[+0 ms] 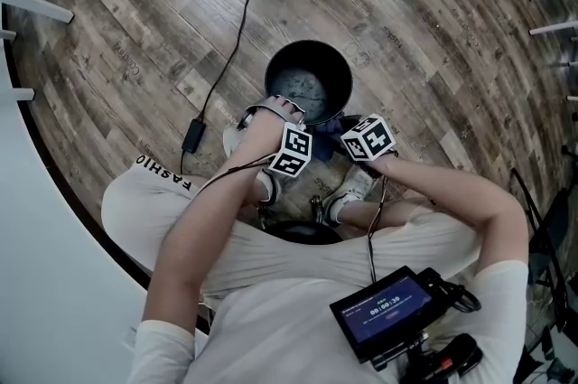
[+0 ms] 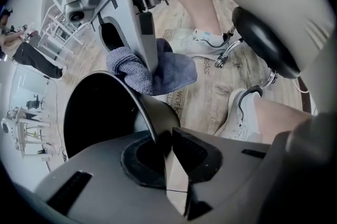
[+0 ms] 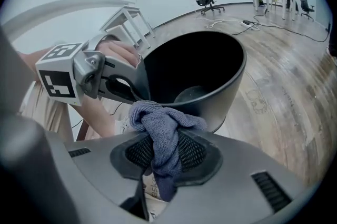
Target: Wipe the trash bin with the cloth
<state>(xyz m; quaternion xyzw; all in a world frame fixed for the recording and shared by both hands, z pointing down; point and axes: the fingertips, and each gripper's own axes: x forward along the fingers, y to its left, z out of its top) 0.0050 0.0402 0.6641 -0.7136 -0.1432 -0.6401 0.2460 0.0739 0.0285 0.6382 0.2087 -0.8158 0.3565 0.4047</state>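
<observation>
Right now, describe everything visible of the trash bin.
The trash bin is a round, dark, smooth-walled pail, plastic by the look of it, tapering towards its base. It is open-topped and empty, with its bottom scuffed pale. It stands on the wood floor. The left gripper is shut on its near rim, and the blue-grey cloth, held in the right gripper, is bunched at that rim.

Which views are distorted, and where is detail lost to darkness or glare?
Head view: floor planks curve toward the edges; trash bin bottom shows a pale sheen. Left gripper view: strong fisheye, black corners, bin inside black. Right gripper view: same fisheye; cloth is sharp.
</observation>
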